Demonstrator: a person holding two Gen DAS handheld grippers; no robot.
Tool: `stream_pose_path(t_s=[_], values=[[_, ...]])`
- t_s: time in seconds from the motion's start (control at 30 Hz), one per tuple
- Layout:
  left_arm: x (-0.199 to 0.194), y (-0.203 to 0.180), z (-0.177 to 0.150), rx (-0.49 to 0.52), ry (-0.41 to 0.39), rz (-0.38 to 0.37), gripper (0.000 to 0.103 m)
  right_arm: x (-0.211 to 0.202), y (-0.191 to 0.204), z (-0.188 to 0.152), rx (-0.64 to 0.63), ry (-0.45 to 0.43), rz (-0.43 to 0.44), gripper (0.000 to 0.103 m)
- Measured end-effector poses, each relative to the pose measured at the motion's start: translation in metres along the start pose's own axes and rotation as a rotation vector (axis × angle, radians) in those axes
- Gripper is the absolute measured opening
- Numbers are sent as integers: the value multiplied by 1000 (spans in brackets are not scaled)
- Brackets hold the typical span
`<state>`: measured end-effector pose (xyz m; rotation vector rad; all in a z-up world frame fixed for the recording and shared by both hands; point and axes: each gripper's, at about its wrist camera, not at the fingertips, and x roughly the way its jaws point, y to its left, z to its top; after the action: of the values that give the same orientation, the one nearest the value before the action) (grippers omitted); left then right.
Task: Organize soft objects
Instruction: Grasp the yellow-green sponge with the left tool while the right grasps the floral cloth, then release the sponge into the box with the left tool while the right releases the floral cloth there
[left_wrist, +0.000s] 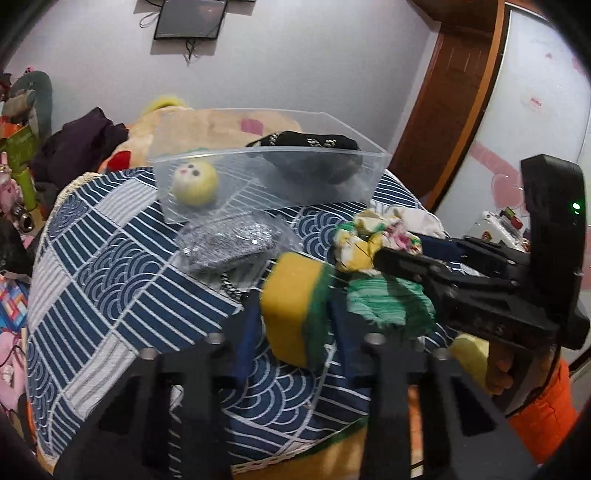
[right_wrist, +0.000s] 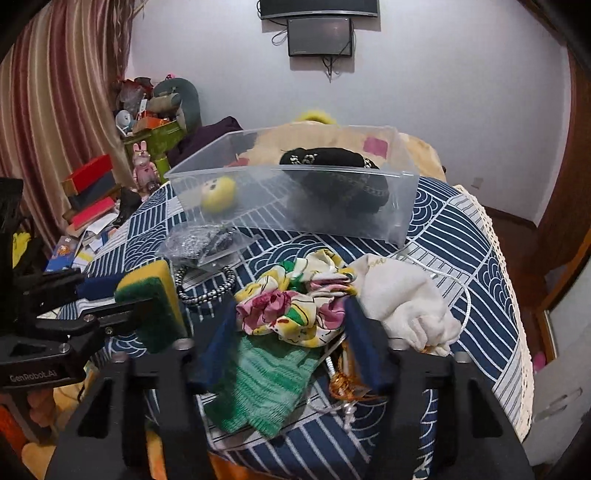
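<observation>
My left gripper (left_wrist: 295, 314) is shut on a yellow sponge with a green scrub side (left_wrist: 291, 310), held above the table; it also shows in the right wrist view (right_wrist: 155, 302). My right gripper (right_wrist: 291, 325) is open around a floral scrunchie (right_wrist: 291, 310) that lies over a green knit cloth (right_wrist: 266, 387). A clear plastic bin (left_wrist: 266, 177) at the back holds a yellow plush ball (left_wrist: 194, 183) and a black fabric item (left_wrist: 314, 155). A bagged grey item (left_wrist: 229, 243) lies before the bin.
A white cloth pouch with cord (right_wrist: 402, 302) lies right of the scrunchie. A beaded bracelet (right_wrist: 207, 288) and gold tassel (right_wrist: 347, 384) lie nearby. The round table has a blue patterned cloth (left_wrist: 110, 266). Cluttered shelves (right_wrist: 96, 192) stand at left.
</observation>
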<state>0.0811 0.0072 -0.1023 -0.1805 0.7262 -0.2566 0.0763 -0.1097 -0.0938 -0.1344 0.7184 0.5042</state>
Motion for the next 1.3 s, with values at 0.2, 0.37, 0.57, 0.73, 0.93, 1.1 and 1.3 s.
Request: stream_pose_path(t_s=[0.2,0.37,0.57,0.73,0.93,1.1,1.3], values=[[-10,-6,2,33,-49,23,30,-11,-5,-2,25,-40,7,19],[-29,-5,14,30,-103,25,30,-32,-10,7,41,-106,8,19],[-49,0,44,33,-196,52,30,-53,-12,28,47,-193,19,19],[-55,9,71,20,-245,53,30,-57,-12,45,39,-239,16,19],[-42,18,105,17,-272,95,30,-46,-12,70,22,-273,-5,19],[-14,26,128,32,-250,125,30,-27,-22,93,21,-267,-16,19],[36,31,141,60,-154,152,30,9,-30,111,3,-189,-48,19]])
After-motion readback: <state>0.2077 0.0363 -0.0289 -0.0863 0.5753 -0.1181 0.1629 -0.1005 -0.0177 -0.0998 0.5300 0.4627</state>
